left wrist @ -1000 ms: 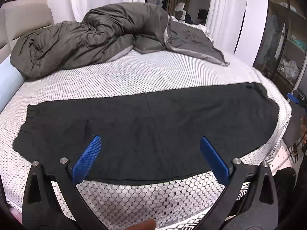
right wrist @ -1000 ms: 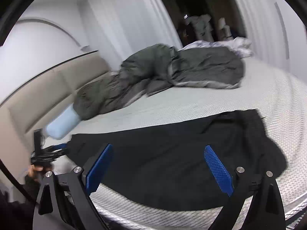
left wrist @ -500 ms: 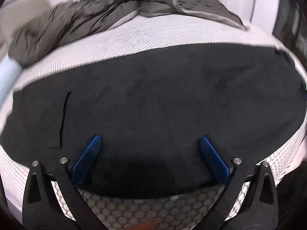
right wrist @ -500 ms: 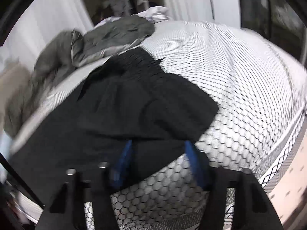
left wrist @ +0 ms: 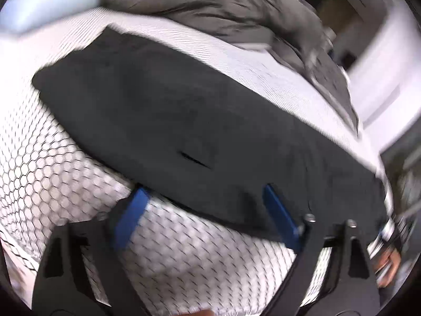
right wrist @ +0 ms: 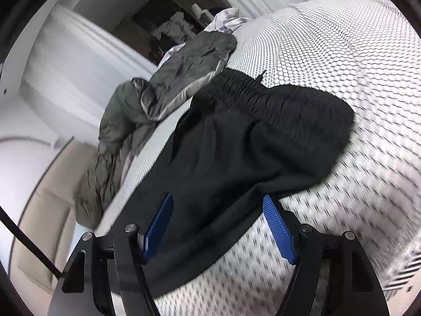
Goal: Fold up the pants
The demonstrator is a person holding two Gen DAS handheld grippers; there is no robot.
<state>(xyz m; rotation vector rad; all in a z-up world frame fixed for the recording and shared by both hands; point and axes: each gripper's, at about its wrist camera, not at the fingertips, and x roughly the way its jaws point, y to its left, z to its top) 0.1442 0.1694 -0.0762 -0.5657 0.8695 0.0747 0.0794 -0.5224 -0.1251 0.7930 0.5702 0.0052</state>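
Black pants (right wrist: pixel 236 142) show their elastic waistband (right wrist: pixel 252 92) only in the right wrist view.

The pants (right wrist: pixel 236 144) are matt black cloth with a gathered waistband, the bed (right wrist: pixel 342 65) wears a white honeycomb-printed sheet, the duvet (left wrist: pixel 210 8) is faintly sheeny grey fabric, and each hand-held gripper's pads (right wrist: pixel 277 230) are ribbed blue plastic.

Each camera rides its own tool, looking forward and down along the fingers, close over the bed (left wrist: pixel 52 184). Both views share the black pants (left wrist: pixel 184 121) and the grey duvet (right wrist: pixel 184 60) behind — the left view is blurred and tilted.
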